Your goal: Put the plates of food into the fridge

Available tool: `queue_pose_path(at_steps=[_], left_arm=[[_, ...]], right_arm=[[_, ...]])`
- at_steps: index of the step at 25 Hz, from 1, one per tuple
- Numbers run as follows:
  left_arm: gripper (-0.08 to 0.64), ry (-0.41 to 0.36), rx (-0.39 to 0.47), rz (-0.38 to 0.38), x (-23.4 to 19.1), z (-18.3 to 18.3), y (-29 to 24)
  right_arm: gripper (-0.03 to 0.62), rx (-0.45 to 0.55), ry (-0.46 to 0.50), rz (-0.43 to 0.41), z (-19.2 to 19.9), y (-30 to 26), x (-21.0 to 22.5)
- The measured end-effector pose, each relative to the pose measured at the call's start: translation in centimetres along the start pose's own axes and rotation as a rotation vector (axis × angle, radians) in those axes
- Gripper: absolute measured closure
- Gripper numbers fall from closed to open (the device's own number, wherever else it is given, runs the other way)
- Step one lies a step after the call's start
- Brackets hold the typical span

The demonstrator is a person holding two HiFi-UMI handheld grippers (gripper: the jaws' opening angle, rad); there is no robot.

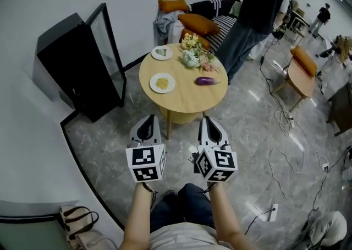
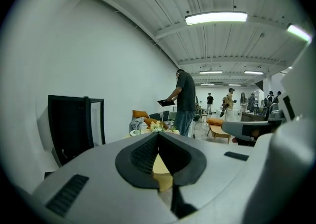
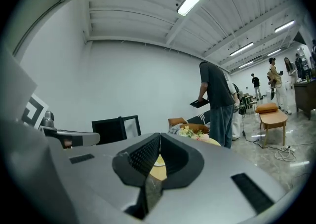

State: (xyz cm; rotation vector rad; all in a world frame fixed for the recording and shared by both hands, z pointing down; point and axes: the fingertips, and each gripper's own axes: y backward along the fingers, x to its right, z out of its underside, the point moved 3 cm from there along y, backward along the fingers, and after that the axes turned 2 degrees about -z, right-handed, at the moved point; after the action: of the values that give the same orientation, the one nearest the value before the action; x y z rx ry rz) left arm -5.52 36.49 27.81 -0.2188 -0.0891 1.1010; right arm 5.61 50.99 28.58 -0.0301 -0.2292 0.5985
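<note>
Two white plates rest on a round wooden table (image 1: 192, 100): one with yellow food (image 1: 162, 82) near its front left, one with green food (image 1: 161, 52) at its back left. A black fridge (image 1: 77, 67) stands left of the table with its glass door (image 1: 110, 45) swung open. My left gripper (image 1: 147, 125) and right gripper (image 1: 210, 126) hover side by side short of the table's near edge, both shut with nothing in them. The left gripper view shows the shut left gripper (image 2: 158, 136) aimed at the table; the right gripper view shows the right gripper (image 3: 159, 136) likewise.
A purple eggplant (image 1: 206, 81) and a flower bouquet (image 1: 195, 53) share the table. A person (image 1: 253, 12) stands behind it by a sofa with orange cushions (image 1: 195, 23). Cables (image 1: 286, 122) trail over the marble floor at right. A bag (image 1: 77, 221) sits low left.
</note>
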Motion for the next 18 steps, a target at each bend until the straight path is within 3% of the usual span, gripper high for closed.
queue_pose_path(at_steps=[6, 18], left_arm=[[0.552, 0.001, 0.006, 0.019, 1.5, -0.6, -3.5], [0.552, 0.012, -0.029, -0.007, 6.4, -1.3, -14.0]], right_arm=[[0.581, 0.000, -0.001, 0.022, -0.4, -1.9, 3.0], [0.581, -0.010, 0.000, -0.040, -2.3, -9.3, 12.1]])
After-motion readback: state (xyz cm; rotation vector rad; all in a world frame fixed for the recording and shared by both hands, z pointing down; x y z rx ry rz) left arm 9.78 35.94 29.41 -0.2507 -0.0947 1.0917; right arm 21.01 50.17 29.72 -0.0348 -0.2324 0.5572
